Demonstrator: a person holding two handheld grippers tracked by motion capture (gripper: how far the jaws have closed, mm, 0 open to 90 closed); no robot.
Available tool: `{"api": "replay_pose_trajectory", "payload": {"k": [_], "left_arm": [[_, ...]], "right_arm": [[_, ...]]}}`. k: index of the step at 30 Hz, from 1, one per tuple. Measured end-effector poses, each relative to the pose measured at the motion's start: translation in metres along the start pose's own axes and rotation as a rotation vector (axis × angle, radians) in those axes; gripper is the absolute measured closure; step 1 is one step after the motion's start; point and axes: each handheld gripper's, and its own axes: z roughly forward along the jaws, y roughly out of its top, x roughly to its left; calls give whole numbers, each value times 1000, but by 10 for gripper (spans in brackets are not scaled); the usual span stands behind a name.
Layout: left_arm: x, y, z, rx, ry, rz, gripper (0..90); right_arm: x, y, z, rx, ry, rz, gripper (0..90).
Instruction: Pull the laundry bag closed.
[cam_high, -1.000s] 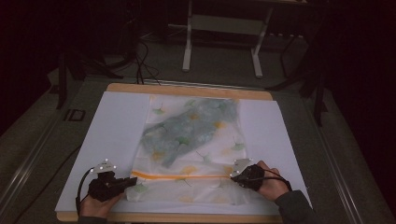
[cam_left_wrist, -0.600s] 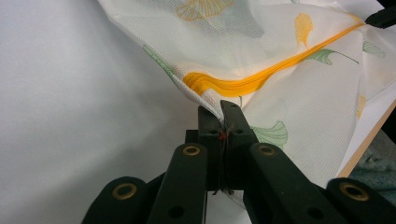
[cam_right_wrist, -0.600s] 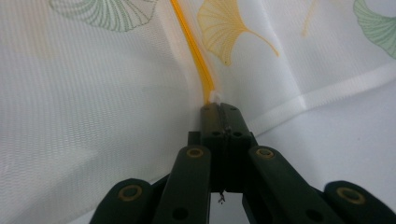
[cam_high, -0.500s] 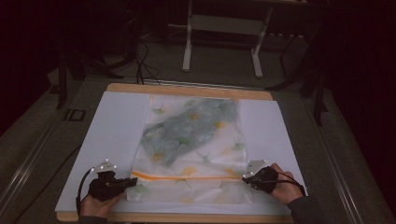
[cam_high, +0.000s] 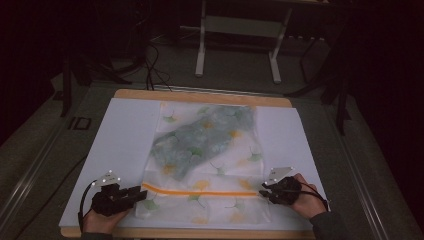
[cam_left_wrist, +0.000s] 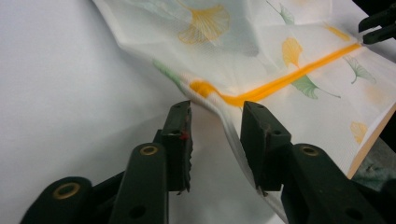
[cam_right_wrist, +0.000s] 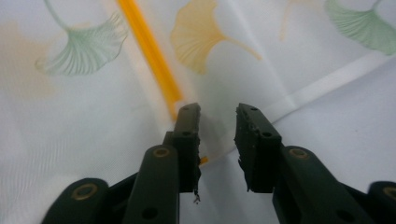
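Lying flat along the middle of the white table cover (cam_high: 120, 145): a translucent bag (cam_high: 205, 160) printed with ginkgo leaves, holding a grey-green bundle (cam_high: 200, 137), its orange strip (cam_high: 200, 191) running across the near end. Raising the strip's left end slightly into a ridge. Sitting at that left end: left gripper (cam_high: 134, 194), jaws spread, bag edge lying between them, ungrasped. Resting at the strip's right end: right gripper (cam_high: 264, 191), jaws parted, straddling the bag's edge.
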Motion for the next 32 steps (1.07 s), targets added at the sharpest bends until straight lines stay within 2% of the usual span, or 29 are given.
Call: {"api": "replay_pose_trajectory", "payload": {"k": [2, 5, 12, 16, 17, 19, 20, 21, 22, 25, 27, 29, 30, 31, 32], "left_arm": [[1, 0, -4, -19, 2, 1, 612], [3, 0, -7, -42, 20, -8, 610], [5, 0, -10, -70, 102, -2, 597], [6, 0, -10, -83, 163, 1, 598], [7, 0, -10, -85, 188, -4, 601], [9, 0, -9, -87, 219, -7, 601], [9, 1, -8, -89, 239, -1, 600], [10, 1, -6, -91, 261, 4, 591], [10, 1, -5, -92, 282, 11, 591], [13, 3, 1, -86, 349, 30, 580], [15, 4, 4, -81, 374, 28, 554], [18, 3, 6, -60, 398, 8, 532], [20, 3, 6, -62, 407, 5, 517], [21, 3, 6, -67, 423, 4, 501], [22, 4, 6, -75, 447, 2, 482]], "right_arm": [[-2, 0, -1, -22, 3, 25, 660], [-2, 0, -1, -27, 1, 32, 646], [-8, 0, -3, -65, -24, 80, 600], [-12, -2, -2, -71, -43, 120, 591], [-14, -4, 1, -72, -53, 149, 584], [-14, -4, 1, -74, -58, 159, 585], [-15, -5, 3, -79, -68, 172, 587], [-16, -7, 6, -75, -97, 190, 586], [-16, -7, 6, -75, -97, 190, 586], [-17, -11, 11, -98, -108, 239, 572], [-17, -13, 14, -107, -128, 284, 553], [-19, -16, 17, -123, -141, 323, 538], [-20, -20, 20, -136, -177, 367, 528], [-20, -21, 21, -144, -192, 388, 518], [-20, -21, 21, -144, -192, 388, 518]]}}
